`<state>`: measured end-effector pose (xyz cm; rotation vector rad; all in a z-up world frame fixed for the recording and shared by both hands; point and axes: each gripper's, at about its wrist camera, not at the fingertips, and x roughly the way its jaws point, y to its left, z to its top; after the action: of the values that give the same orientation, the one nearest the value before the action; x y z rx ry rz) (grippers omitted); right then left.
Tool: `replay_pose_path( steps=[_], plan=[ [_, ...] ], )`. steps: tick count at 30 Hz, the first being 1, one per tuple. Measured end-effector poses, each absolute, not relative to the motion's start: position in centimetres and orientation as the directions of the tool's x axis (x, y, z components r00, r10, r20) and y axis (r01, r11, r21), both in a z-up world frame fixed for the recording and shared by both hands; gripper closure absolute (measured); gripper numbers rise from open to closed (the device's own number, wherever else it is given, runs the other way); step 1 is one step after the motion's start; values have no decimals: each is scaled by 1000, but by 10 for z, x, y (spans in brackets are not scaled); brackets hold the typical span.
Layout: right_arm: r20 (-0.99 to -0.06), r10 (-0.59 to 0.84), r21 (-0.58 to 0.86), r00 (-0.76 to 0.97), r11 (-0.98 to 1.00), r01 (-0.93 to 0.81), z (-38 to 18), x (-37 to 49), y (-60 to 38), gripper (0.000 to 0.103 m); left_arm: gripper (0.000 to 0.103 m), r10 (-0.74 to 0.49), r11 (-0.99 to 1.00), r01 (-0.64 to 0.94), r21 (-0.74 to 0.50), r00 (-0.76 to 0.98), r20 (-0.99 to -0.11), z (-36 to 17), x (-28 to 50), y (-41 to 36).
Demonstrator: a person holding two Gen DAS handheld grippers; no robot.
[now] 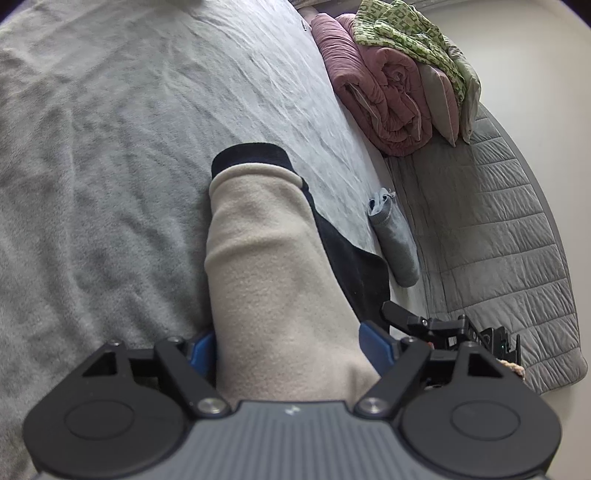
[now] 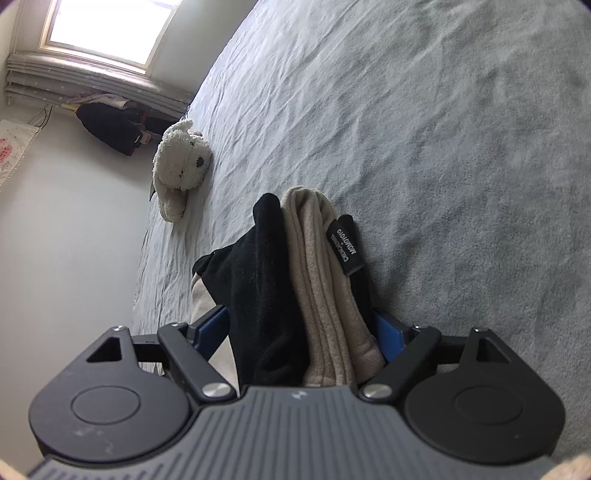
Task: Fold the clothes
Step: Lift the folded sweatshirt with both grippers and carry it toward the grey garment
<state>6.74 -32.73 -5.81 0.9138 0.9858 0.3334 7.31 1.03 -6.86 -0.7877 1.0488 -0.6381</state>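
So there's one garment in play, a beige-and-black fleece piece [image 1: 266, 273], lying on the bed [image 1: 92, 166] with its grey fuzzy cover. Two grippers, one on each end of it. The left gripper [image 1: 286, 341] has its fingers spread wide with the beige fabric bunched between them, filling the gap; can't tell if the blue pads actually press on it. Same story for the right gripper [image 2: 301, 328]: fingers wide apart, a thick wad of black and beige layers between them, with one black label [image 2: 345, 247] showing on the folds. Whether it's squeezing the cloth, no idea.

Other stuff, counted: one grey sock [image 1: 395, 240] near the bed's edge just beside the garment, one rolled pink quilt [image 1: 376, 88] with one green patterned cloth [image 1: 410, 37] on top, one white plush dog [image 2: 181, 162] at the far edge of the bed, one window [image 2: 107, 26].

Room to move: the whole stretch of bed ahead of the garment is bare. In the left view the mattress edge runs close beside the garment.
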Motion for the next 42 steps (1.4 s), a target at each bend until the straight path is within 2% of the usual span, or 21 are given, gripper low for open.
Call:
replay_pose_path(
  steps=[3,5,7,11,16,21,26,27,29,30,35,42],
  plan=[
    [-585,600,771,546,620,145,-59,68,-322,26,33,-771,577,86,-812,386,-507,-69,74,8],
    [-600,583,758,548,632,158,-60,67,-321,43,41,-759,592,90,-801,396,-517,-68,74,7],
    [-596,585,770,550,612,183,-62,65,-324,52,49,-745,607,85,-790,408,-528,-69,74,8],
    [-606,569,762,556,615,202,-54,60,-324,58,58,-724,637,94,-765,414,-552,-58,73,5],
    [-620,567,746,543,640,183,-38,51,-321,58,59,-721,650,114,-752,405,-562,-39,70,9],
    [-633,573,732,520,663,159,-44,46,-321,56,58,-719,660,109,-744,379,-582,-45,68,13],
    [-633,574,733,519,661,162,-53,43,-337,46,53,-727,650,86,-755,359,-585,-56,72,15],
    [-630,570,733,528,661,161,-52,42,-342,44,49,-732,644,83,-760,355,-582,-56,73,15],
    [-613,568,739,549,657,146,-50,40,-352,34,47,-739,636,81,-767,352,-575,-58,74,15],
    [-609,577,745,545,652,142,-52,40,-355,34,47,-740,634,79,-769,352,-574,-59,74,15],
    [-604,620,769,501,617,164,-69,54,-342,34,47,-749,611,56,-790,364,-554,-63,74,19],
    [-528,669,827,523,546,136,-81,43,-342,35,49,-734,616,75,-785,418,-536,-66,63,15]
  ],
)
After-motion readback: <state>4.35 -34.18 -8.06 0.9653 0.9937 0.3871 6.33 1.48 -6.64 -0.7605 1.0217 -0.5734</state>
